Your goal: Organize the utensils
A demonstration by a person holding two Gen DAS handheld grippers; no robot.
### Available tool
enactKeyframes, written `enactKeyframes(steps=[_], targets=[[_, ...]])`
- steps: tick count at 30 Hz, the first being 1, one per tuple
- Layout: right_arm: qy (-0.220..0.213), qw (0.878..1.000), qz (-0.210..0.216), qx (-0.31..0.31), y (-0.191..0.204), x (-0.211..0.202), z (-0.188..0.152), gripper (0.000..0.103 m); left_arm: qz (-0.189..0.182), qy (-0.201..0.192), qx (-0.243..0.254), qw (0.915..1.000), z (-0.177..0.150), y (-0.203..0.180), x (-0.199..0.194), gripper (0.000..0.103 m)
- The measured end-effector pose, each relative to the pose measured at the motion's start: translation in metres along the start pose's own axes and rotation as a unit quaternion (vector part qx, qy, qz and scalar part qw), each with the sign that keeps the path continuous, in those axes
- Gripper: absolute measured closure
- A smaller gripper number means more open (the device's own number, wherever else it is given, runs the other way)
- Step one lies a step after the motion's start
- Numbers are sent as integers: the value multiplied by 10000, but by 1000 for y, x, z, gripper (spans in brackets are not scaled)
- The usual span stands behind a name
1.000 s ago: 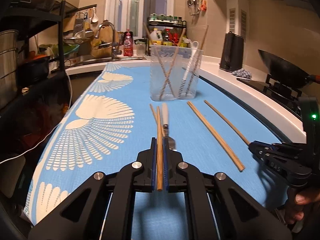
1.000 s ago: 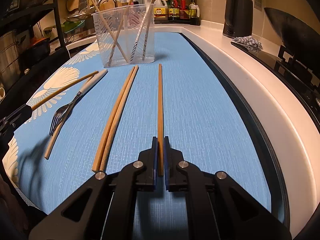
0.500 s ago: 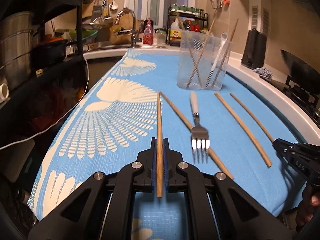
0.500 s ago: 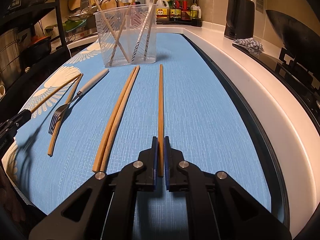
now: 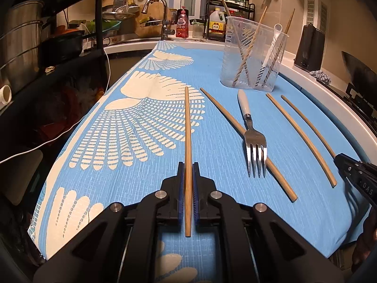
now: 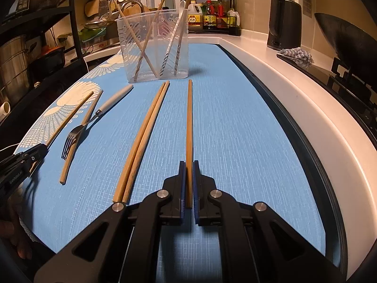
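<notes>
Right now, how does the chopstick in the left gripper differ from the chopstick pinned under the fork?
The held chopstick sits clamped in the left gripper; the loose chopstick lies on the blue cloth. The held one points straight ahead, the loose one slants beneath the fork. Both are plain wood.

Chopstick end hidden behind right claw, bottle labels too small to read

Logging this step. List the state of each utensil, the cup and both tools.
Left tool: shut on a chopstick.
Right tool: shut on another chopstick.
Fork: lying on a loose chopstick.
Chopstick pair: side by side on the cloth.
Clear cup: upright, holding utensils.
</notes>
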State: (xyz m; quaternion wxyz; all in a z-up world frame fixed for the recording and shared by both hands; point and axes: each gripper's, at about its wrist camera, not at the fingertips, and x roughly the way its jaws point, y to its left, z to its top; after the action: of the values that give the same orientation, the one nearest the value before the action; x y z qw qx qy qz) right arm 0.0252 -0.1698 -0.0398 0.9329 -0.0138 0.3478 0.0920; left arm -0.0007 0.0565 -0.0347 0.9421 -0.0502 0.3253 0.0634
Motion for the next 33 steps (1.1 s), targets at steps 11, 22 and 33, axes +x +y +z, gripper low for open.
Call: enactKeyframes(steps=[11,22,33], targets=[[-8,10000,-18,-72,1,0,0,96,32,-38,72,10000,-4,-4,-4,96],[1,10000,-38,-88,0,1,0,96,66,-90,163,9998,-5,-7,-5,96],[31,9999,-57,-109,0,1,0,97,116,-124,236,9996,-7,-13,-7,96]])
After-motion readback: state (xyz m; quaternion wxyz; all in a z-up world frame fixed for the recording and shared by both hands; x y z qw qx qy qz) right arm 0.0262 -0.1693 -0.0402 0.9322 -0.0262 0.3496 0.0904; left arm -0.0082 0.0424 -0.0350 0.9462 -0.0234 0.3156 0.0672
